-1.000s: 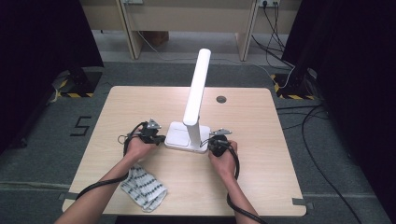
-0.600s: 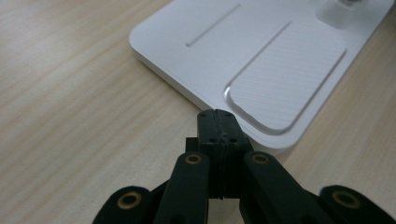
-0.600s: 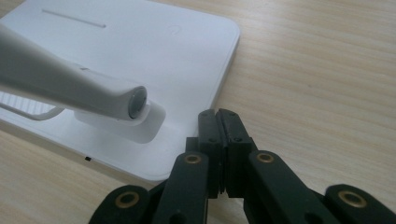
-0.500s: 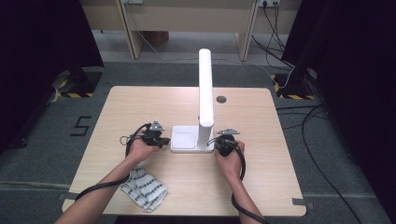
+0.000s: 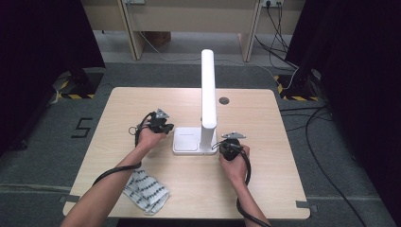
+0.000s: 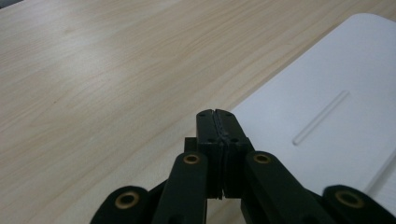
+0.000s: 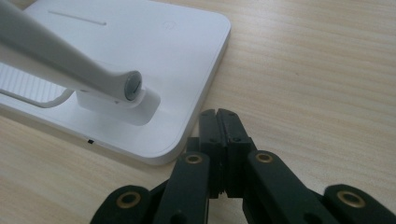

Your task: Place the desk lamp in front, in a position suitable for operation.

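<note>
A patterned cloth (image 5: 145,189) lies at the desk (image 5: 274,189) front edge. Both the left gripper (image 5: 161,125) and right gripper (image 5: 230,146) rest with jaws pressed together, flanking a white desk lamp (image 5: 206,101) mid-desk. Rigid and probably base-heavy, it is best gripped at the flat base or hinge. Its arm, earlier tilted, now stands upright.

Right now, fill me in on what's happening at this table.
A person works at a wooden table with a gripper in each hand. A white desk lamp stands mid-table, its arm raised upright. The left gripper sits at the left edge of the lamp's base, the right gripper at its right corner. Both have their jaws shut on nothing. A patterned cloth lies near the front edge.
</note>
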Demonstrator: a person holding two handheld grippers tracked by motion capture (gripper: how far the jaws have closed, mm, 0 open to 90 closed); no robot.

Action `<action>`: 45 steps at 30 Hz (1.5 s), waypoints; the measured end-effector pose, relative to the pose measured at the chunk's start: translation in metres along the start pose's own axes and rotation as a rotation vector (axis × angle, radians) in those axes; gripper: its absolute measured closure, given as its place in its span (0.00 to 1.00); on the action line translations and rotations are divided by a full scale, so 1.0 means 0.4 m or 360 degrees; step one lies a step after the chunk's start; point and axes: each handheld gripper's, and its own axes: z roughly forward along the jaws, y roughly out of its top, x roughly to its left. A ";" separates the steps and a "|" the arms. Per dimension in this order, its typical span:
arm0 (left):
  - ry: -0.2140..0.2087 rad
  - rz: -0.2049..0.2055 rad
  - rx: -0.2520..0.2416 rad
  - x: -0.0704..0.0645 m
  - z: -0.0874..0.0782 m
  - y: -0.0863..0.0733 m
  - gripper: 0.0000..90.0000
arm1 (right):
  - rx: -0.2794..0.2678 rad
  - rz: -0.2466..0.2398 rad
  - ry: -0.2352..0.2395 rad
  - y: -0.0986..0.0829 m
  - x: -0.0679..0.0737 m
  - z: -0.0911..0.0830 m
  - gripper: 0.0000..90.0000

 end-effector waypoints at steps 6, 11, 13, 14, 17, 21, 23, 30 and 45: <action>0.0001 0.0019 0.0022 -0.001 0.032 0.010 0.99 | 0.0003 -0.0028 0.0038 -0.007 0.014 -0.022 1.00; -0.0003 0.0005 0.0012 0.002 0.042 0.015 1.00 | 0.0010 -0.0038 0.0055 -0.009 0.024 -0.031 1.00; -0.0009 0.0015 0.0012 0.003 0.046 0.018 1.00 | 0.0018 -0.0043 0.0066 -0.012 0.031 -0.033 1.00; -0.0009 0.0034 0.0022 0.001 0.050 0.020 1.00 | 0.0029 -0.0058 0.0078 -0.016 0.038 -0.032 1.00; -0.0013 0.0054 0.0033 0.003 0.052 0.022 1.00 | 0.0040 -0.0064 0.0086 -0.020 0.042 -0.031 1.00; -0.0025 0.0067 0.0053 0.005 0.053 0.024 1.00 | 0.0063 -0.0071 0.0103 -0.034 0.049 -0.028 1.00; -0.0028 0.0066 0.0056 0.006 0.053 0.023 1.00 | 0.0065 -0.0077 0.0110 -0.035 0.051 -0.028 1.00; -0.0032 0.0078 0.0081 0.007 0.054 0.021 1.00 | 0.0075 -0.0084 0.0116 -0.034 0.056 -0.028 1.00; -0.0058 0.0161 0.0119 0.006 0.060 0.030 1.00 | 0.0093 -0.0099 0.0118 -0.035 0.060 -0.019 1.00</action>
